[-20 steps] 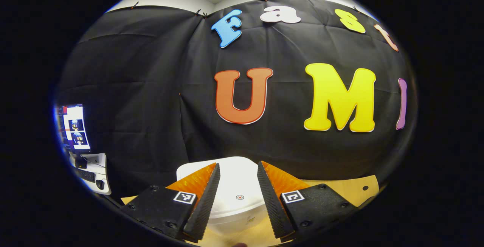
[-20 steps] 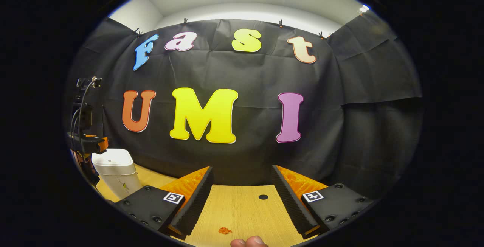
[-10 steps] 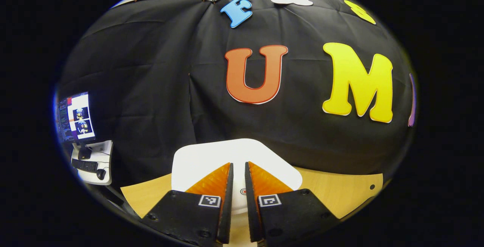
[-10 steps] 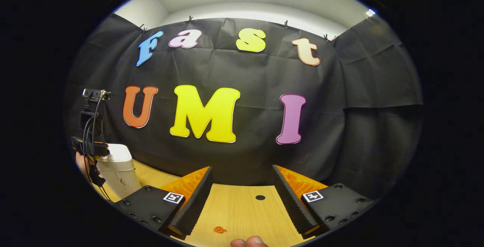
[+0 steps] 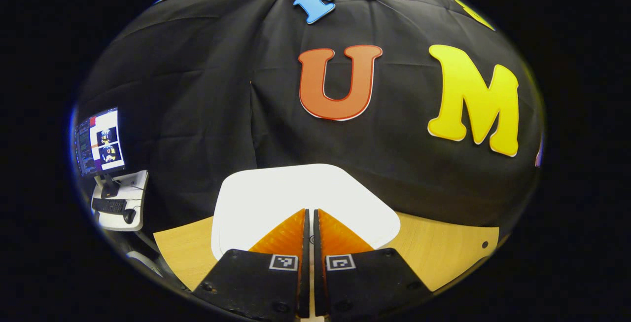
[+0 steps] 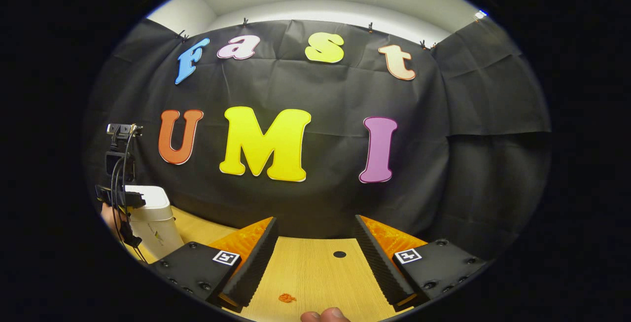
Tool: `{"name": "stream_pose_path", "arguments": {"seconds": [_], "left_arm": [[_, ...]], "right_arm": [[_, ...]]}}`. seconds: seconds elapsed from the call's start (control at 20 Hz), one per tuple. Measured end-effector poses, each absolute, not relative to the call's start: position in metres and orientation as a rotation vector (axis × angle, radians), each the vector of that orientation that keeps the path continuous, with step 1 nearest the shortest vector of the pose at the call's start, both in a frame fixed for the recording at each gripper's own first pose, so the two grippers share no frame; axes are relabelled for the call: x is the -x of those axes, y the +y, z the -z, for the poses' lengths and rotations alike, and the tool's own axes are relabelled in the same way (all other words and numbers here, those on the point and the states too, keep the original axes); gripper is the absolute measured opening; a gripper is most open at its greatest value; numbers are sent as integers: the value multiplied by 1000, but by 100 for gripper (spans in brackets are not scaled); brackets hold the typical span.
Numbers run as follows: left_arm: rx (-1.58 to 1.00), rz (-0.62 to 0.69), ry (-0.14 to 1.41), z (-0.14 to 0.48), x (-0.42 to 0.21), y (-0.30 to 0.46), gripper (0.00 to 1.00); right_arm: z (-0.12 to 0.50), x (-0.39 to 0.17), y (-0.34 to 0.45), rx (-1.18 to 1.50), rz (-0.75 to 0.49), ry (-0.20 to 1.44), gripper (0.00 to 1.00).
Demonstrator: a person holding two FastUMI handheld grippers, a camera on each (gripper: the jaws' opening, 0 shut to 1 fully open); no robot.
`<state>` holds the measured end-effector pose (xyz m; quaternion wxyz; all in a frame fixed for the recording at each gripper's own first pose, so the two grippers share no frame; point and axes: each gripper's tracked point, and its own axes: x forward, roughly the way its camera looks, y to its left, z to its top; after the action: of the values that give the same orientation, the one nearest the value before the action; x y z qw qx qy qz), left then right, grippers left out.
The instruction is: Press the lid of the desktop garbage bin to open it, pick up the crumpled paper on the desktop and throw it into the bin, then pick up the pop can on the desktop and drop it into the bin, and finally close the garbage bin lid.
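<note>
The white desktop bin [image 5: 300, 194] has its lid down, and that lid looms large just ahead in the left gripper view. My left gripper [image 5: 310, 212] is shut with nothing between its fingers, and its tips rest over the lid's middle. In the right gripper view the same bin [image 6: 157, 223] stands at the far left of the wooden table [image 6: 315, 272]. The left gripper [image 6: 131, 197] hangs over its top there, held by a hand. My right gripper [image 6: 315, 228] is open above the bare tabletop and holds nothing.
A small orange scrap [image 6: 286, 298] lies on the table between the right gripper's fingers, beyond a fingertip [image 6: 325, 315] at the bottom edge. Farther back is a round hole [image 6: 339, 254]. A monitor [image 5: 98, 142] and a keyboard stand [image 5: 118, 203] sit off the table's left.
The left gripper's fingers went from wide open to shut, and it moved in over the bin lid, which now looks larger. The right gripper hardly moved.
</note>
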<state>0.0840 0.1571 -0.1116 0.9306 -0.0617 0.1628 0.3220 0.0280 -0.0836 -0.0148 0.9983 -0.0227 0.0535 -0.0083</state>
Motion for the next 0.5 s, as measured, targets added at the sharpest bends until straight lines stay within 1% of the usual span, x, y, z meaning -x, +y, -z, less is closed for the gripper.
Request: {"name": "stream_pose_path", "arguments": {"seconds": [0.15,0.25,0.35,0.4,0.45,0.5], "left_arm": [[153,-666,309,111,-84,159,5],[108,-668,290,99,-85,159,5],[113,-637,287,96,-88,152,4],[119,-616,261,91,-89,147,5],[114,-599,231,78,-88,145,10],[104,-556,199,64,-93,137,14]], "right_arm": [[23,-26,-81,34,12,128,98],[21,-28,-83,35,19,121,98],[17,-31,-82,24,22,112,98],[15,-31,-82,24,24,105,98],[13,-30,-83,24,26,97,98],[12,-30,-83,25,28,91,98]]}}
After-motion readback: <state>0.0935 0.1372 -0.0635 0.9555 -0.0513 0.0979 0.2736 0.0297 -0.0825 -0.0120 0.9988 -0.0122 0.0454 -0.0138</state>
